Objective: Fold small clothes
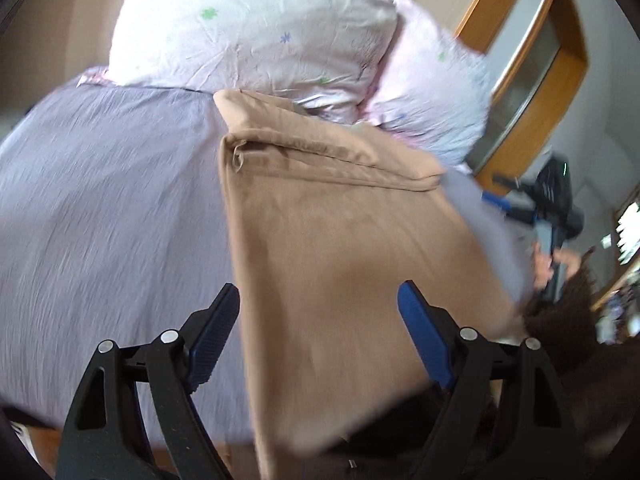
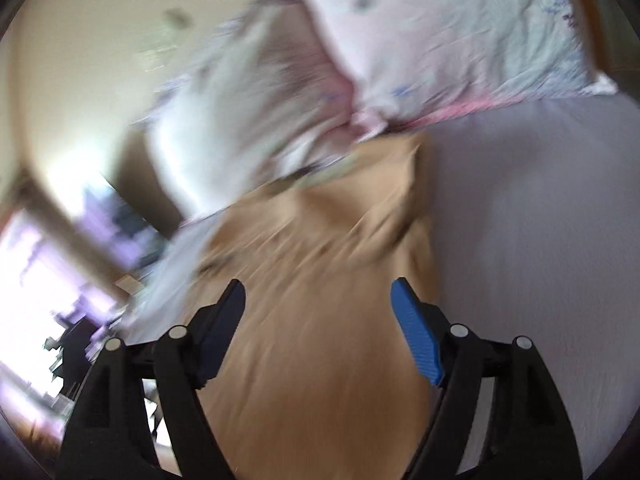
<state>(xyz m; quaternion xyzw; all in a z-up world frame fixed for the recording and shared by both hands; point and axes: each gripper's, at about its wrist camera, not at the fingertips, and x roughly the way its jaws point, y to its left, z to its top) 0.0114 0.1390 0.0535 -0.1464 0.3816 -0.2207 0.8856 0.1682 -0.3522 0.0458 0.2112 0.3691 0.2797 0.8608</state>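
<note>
A tan garment (image 1: 332,240) lies on the lilac bed sheet (image 1: 112,200), its far end folded over into a flap near the pillows. My left gripper (image 1: 318,312) is open above the garment's near part, its left finger over the sheet, nothing between the fingers. In the blurred right wrist view the same tan garment (image 2: 320,280) lies ahead and below my right gripper (image 2: 318,304), which is open and empty. The right gripper also shows in the left wrist view at the far right (image 1: 556,216), held by a hand.
Two pale pink patterned pillows (image 1: 256,28) sit at the head of the bed. A wooden-framed door or mirror (image 1: 528,72) stands at the right. Bare sheet (image 2: 540,240) lies right of the garment. A bright window (image 2: 32,280) is at left.
</note>
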